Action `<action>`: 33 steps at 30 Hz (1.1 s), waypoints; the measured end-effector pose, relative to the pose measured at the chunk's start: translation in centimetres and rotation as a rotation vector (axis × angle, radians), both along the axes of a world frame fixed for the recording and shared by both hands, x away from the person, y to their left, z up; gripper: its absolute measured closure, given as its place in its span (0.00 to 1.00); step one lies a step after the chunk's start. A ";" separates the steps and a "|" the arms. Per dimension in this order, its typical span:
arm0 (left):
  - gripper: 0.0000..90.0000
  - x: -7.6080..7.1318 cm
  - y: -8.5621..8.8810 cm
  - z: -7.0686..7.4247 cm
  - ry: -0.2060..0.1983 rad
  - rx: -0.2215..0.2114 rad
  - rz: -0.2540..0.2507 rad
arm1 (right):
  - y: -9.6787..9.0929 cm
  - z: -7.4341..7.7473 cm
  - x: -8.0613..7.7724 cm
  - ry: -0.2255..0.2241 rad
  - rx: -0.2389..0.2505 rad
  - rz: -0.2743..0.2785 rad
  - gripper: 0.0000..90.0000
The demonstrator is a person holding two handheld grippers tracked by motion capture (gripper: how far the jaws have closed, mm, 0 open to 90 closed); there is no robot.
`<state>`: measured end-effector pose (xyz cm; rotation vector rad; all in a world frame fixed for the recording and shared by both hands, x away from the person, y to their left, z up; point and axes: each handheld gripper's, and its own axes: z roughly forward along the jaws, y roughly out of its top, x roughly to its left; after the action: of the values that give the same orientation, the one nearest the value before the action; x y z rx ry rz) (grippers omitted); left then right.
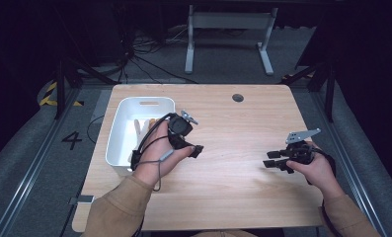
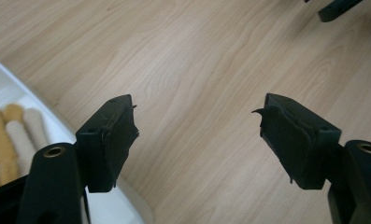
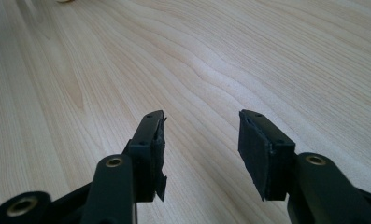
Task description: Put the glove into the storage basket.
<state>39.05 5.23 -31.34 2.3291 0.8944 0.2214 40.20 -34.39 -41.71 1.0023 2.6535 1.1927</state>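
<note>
a large dark numeral "4" (image 1: 71,140) on the grey floor left of the table, nothing else legible

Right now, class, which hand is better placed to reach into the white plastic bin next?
Left. The left gripper sits beside the white plastic bin holding tan and cream pieces, jaws open and empty. The right gripper is far across the table.
</note>
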 end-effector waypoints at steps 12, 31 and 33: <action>0.30 -1.5 -1.1 -3.1 -0.008 -0.085 -0.120 | 0.0 -0.1 0.0 0.002 -0.002 0.001 0.57; 0.30 -2.4 -2.3 -8.8 0.016 -0.116 -0.205 | 0.1 -0.2 0.0 -0.001 -0.002 0.007 0.56; 0.30 -2.4 -2.5 -9.2 0.019 -0.115 -0.212 | 0.1 -0.2 0.0 -0.001 -0.002 0.006 0.56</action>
<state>36.66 2.78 -40.59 2.3001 0.6450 0.0573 40.18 -34.27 -41.89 0.9936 2.6587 1.1908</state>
